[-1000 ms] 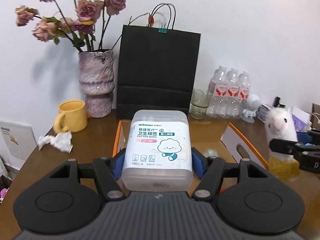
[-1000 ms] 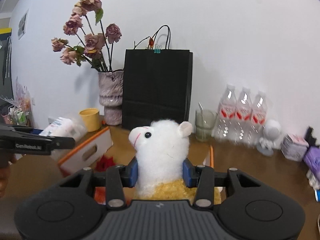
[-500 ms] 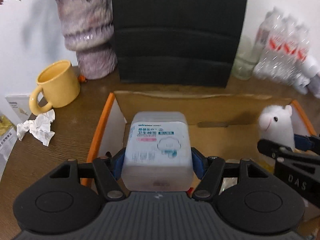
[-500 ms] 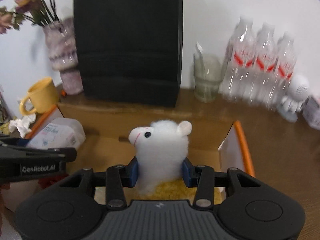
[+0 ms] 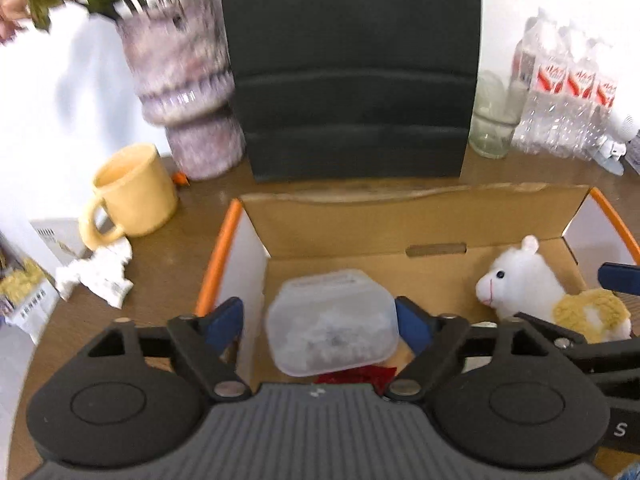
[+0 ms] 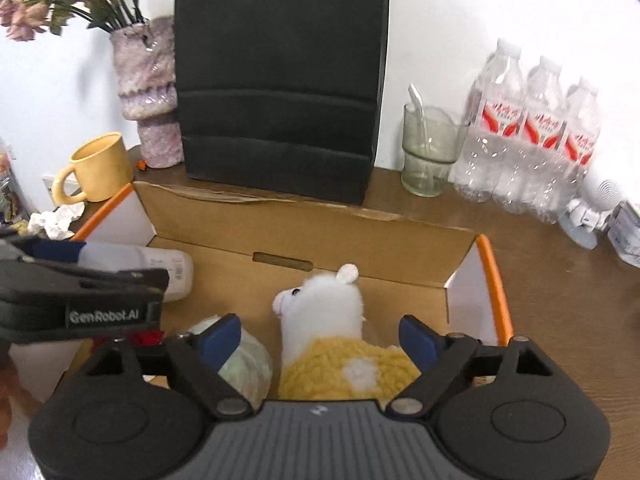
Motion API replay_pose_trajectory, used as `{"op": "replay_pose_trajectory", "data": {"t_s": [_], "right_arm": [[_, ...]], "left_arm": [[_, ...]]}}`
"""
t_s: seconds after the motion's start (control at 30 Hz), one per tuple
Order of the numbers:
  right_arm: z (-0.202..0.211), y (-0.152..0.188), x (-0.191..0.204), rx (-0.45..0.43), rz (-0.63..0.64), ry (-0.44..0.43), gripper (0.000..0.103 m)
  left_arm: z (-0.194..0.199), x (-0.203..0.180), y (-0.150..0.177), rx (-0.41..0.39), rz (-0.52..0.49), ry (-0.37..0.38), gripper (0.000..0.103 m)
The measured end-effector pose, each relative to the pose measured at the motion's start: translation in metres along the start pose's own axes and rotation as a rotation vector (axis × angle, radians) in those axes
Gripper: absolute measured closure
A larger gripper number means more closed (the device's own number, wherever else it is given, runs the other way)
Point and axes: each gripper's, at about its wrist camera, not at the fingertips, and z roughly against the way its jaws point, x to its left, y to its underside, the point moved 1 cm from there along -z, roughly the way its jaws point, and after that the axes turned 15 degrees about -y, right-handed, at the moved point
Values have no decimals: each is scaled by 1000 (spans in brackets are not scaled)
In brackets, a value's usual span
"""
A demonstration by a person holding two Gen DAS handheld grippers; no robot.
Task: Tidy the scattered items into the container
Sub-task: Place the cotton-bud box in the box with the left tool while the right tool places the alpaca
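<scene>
Your left gripper hangs over the near left part of the cardboard box, and its jaws have just been opening: they now stand wide, with the clear plastic tub lying loose between them, tipped over inside the box and clear of the left pad; its right edge comes close to the right pad, and contact there cannot be told. A red item peeks out from under the tub on the box floor.

Your right gripper is over the right part of the same box, and its jaws have likewise just been opening. The toy llama sits between them on the box floor, released, with a gap on both sides. A pale green ball lies just beside the llama, behind the left pad.

The box rests on the tabletop. Behind it stands a black paper bag, with a vase of dried flowers to its left. A yellow mug and a crumpled paper sit outside the box on the left. A glass and three water bottles stand to the right.
</scene>
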Motion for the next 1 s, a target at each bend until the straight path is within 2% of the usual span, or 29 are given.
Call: {"op": "replay_pose_trajectory", "data": {"t_s": [0.07,0.1,0.2,0.47,0.63,0.83,1.0], "right_arm": [[11,2,3,-16,0,1,12],[17,3,5,-23,3,-1,10],[35,8,11,-35,5,-2,2],[81,31,32,-63,33,40,0],[121,61,50,-113,87,60,0],[167,103,65,-189,108,43,0],[195,140,75,-237,104,20,0]], "left_arm": [[13,6,1,-35,11,10,1],[19,10,2,-53,21,14,0],[38,19,7,-104,41,23,0],[83,45,30,-146,56,38,0],[112,70,59,-189,64,89,0],[148,99,102,-261,72,172,0],[174,109,139,-324,95,202,0]]}}
